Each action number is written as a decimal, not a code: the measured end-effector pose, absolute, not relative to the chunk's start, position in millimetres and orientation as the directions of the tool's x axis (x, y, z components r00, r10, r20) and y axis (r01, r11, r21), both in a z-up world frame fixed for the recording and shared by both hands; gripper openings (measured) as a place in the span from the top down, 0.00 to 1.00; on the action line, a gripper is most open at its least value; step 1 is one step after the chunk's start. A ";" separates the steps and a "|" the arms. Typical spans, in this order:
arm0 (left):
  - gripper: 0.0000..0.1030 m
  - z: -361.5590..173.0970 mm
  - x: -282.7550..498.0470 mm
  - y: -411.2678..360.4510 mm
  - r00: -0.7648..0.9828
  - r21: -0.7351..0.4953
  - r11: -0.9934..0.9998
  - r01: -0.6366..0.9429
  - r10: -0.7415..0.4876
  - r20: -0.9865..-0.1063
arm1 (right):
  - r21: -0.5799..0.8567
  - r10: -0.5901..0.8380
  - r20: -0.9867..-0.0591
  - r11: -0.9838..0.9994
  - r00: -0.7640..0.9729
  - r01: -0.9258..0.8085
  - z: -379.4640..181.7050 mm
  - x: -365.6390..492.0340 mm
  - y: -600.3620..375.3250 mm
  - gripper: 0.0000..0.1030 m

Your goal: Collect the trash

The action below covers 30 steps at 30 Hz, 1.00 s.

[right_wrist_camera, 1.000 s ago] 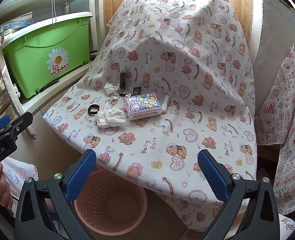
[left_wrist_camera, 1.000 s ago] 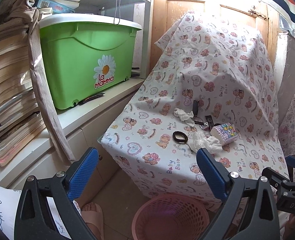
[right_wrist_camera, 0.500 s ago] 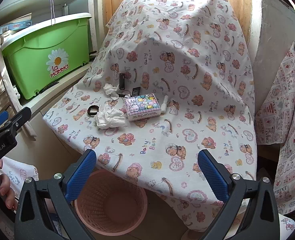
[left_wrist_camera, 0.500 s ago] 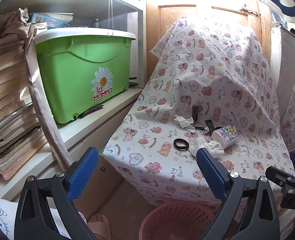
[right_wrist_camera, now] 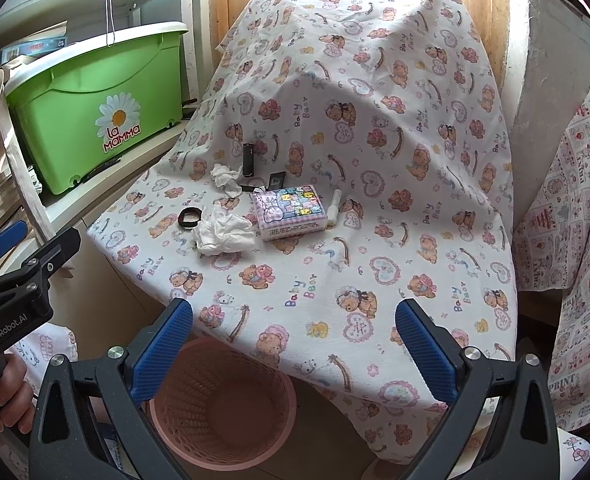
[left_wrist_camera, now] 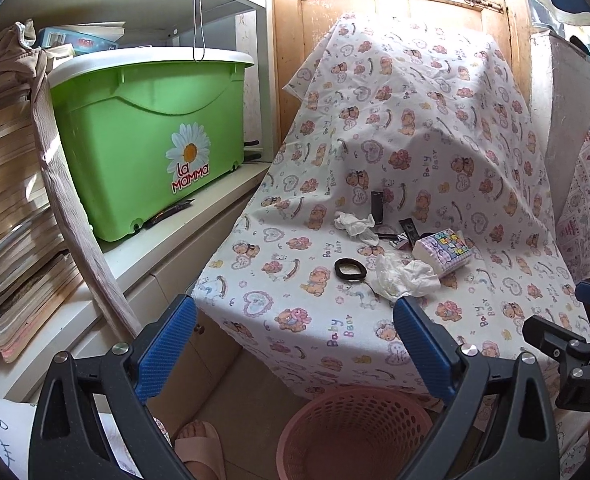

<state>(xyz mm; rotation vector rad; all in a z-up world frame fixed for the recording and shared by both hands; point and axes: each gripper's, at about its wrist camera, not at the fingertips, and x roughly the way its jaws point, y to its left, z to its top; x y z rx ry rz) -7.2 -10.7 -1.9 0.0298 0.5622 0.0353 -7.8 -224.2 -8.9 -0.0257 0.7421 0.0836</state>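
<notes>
Large tissue wad: crumpled white, lying on the bear-print cloth near its front left edge; just right of the black ring, just left of the tissue pack. Also seen in the left view.
Small tissue wad: crumpled white, further back on the cloth, beside a black stick-shaped item. Left view.
Black ring: flat on the cloth, close against the large wad's left side; contact unclear.
Tissue pack: pastel cartoon wrapper, lying flat, right of the large wad. A small white tube lies just beside its right end.
Small dark items: a black rectangular piece behind the pack; what it is cannot be told.
Pink basket: perforated plastic, on the floor below the cloth's front edge, open mouth up; nothing made out inside. Left view.
Right gripper: blue-padded fingers spread wide, nothing between them; hovers above the basket and cloth front edge, well apart from the wads.
Left gripper: fingers spread wide, holding nothing; positioned left of the cloth's corner, above the floor and basket.
Green bin: white lid, daisy "la Mamma" label, on the white shelf left of the cloth.
Stacked books: far left on the shelf.
Foot in slipper: on the floor left of the basket.
</notes>
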 end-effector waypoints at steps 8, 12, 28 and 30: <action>0.03 13.6 19.8 2.4 0.803 0.039 0.999 -0.017 0.037 -0.594 | 0.012 0.072 -0.677 0.996 0.733 -0.086 -9.5 -3.0 -225.4 0.01; 0.03 28.3 30.5 2.2 0.797 0.062 0.998 -0.007 0.043 -0.602 | 0.029 0.081 -0.670 0.996 0.738 -0.083 2.9 11.8 -234.2 0.01; 0.02 35.4 105.7 -10.1 0.760 0.048 0.999 -0.017 0.044 -0.649 | -0.003 0.111 -0.655 0.989 0.748 -0.149 30.8 79.7 -241.0 0.01; 0.02 20.1 111.4 -10.3 0.740 0.058 0.998 -0.012 0.047 -0.671 | 0.006 0.111 -0.670 0.989 0.734 -0.145 21.8 88.3 -242.9 0.01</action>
